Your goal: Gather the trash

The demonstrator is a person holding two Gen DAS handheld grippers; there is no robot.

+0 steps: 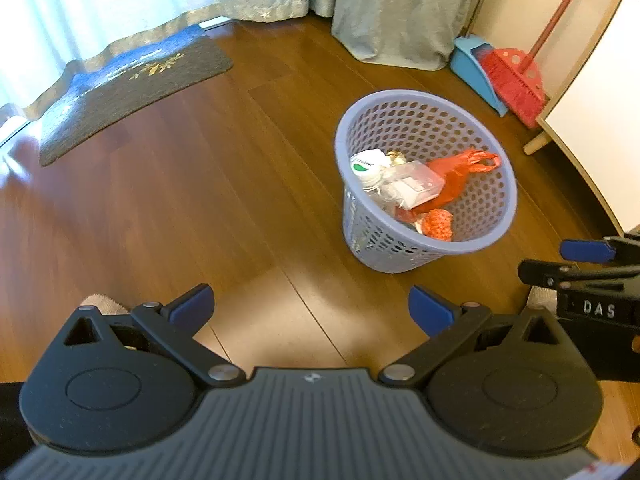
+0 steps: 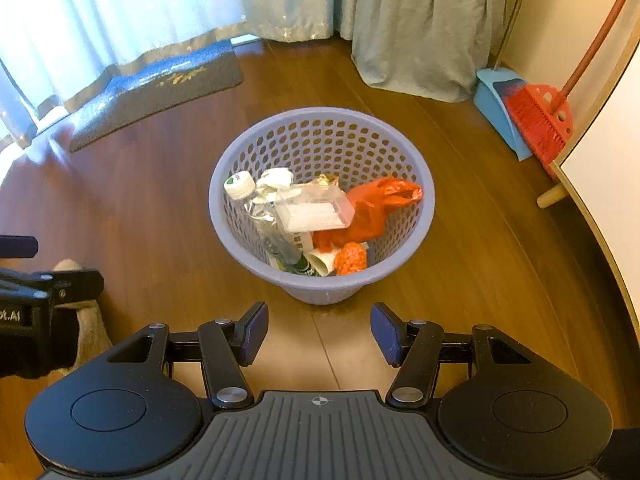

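Observation:
A lavender perforated waste basket (image 2: 320, 118) stands on the wooden floor, also seen in the left wrist view as the basket (image 1: 500, 196). Inside lie a red plastic bag (image 2: 376, 208), a clear plastic box (image 2: 316, 210), a plastic bottle with a white cap (image 2: 240, 186), crumpled white paper (image 2: 276, 178) and an orange net ball (image 2: 351, 258). My right gripper (image 2: 319, 332) hangs open and empty just in front of the basket. My left gripper (image 1: 310, 310) is open and empty, to the basket's left and nearer. The right gripper's fingers (image 1: 586, 251) show at that view's right edge.
A grey doormat (image 1: 132, 92) lies by the curtained window at the back left. A blue dustpan (image 2: 500, 108) and red broom (image 2: 538, 124) lean at the back right beside a white board on a wooden frame (image 2: 600, 168). A cloth-covered piece of furniture (image 2: 424, 32) stands behind the basket.

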